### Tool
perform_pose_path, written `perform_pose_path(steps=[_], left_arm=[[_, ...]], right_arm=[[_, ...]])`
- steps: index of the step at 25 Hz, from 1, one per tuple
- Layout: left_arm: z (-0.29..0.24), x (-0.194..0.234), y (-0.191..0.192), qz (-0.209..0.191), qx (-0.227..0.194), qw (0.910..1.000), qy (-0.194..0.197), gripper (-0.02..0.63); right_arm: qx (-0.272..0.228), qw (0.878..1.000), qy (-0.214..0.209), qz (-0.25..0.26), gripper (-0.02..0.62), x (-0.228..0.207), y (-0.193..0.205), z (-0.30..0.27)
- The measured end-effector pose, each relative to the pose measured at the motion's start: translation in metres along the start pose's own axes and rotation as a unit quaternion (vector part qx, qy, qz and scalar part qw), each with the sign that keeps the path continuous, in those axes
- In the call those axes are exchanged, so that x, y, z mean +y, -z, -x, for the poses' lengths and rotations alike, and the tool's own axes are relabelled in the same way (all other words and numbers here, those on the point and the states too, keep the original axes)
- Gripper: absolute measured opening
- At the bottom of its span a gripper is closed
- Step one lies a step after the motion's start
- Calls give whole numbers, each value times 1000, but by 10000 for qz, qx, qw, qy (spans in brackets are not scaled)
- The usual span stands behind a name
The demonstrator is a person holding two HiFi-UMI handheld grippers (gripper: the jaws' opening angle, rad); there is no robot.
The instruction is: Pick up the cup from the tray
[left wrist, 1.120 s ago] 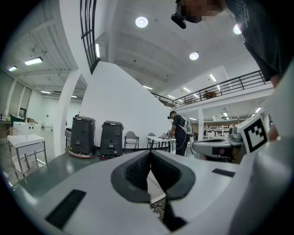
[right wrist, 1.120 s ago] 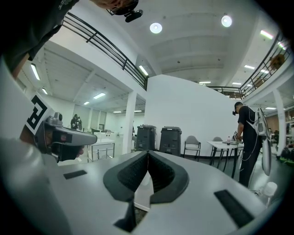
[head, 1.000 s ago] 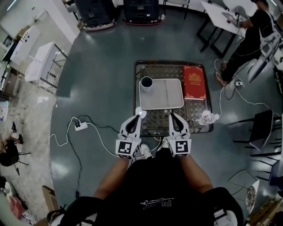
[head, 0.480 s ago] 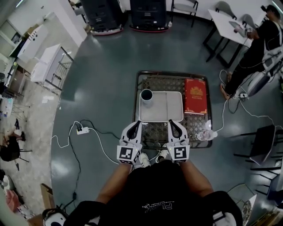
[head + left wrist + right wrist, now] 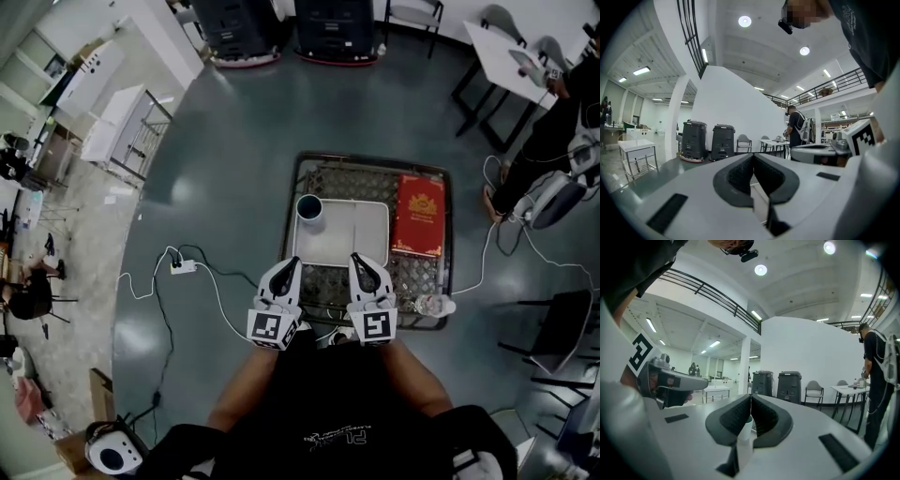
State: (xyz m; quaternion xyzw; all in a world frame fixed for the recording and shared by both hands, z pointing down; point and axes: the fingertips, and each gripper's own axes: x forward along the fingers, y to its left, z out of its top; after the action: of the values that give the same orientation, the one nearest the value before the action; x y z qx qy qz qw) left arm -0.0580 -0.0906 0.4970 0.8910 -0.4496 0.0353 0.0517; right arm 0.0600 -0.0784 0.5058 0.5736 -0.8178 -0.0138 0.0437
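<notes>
Cup point(image 5: 310, 208) on tray point(image 5: 364, 240); left gripper point(image 5: 293, 262), right gripper point(image 5: 354, 257) nearer

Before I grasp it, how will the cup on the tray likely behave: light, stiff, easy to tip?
The cup stands upright and looks thin-rimmed, so it is probably light and somewhat squeezable. Its dark inside hides any contents, so lift it level. On the smooth tray it may slide or tip if nudged.
</notes>
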Motion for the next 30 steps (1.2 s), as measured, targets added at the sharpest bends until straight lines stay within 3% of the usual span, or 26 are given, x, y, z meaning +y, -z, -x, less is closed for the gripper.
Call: perform_pose_path(steps=[10,14,30], left_arm=[[-26,27,11,-5,63,9999,-145,9],[-34,45,15,66,78,9999,-97,9],[-49,105,44,247,356,9991,-28,9]], right_arm=[[47,9998,-186,-114,9,-4,16,-41],[290,9993,-243,52,9,2,25,-59],[970,9944,-396,-127,14,34,92,-120]])
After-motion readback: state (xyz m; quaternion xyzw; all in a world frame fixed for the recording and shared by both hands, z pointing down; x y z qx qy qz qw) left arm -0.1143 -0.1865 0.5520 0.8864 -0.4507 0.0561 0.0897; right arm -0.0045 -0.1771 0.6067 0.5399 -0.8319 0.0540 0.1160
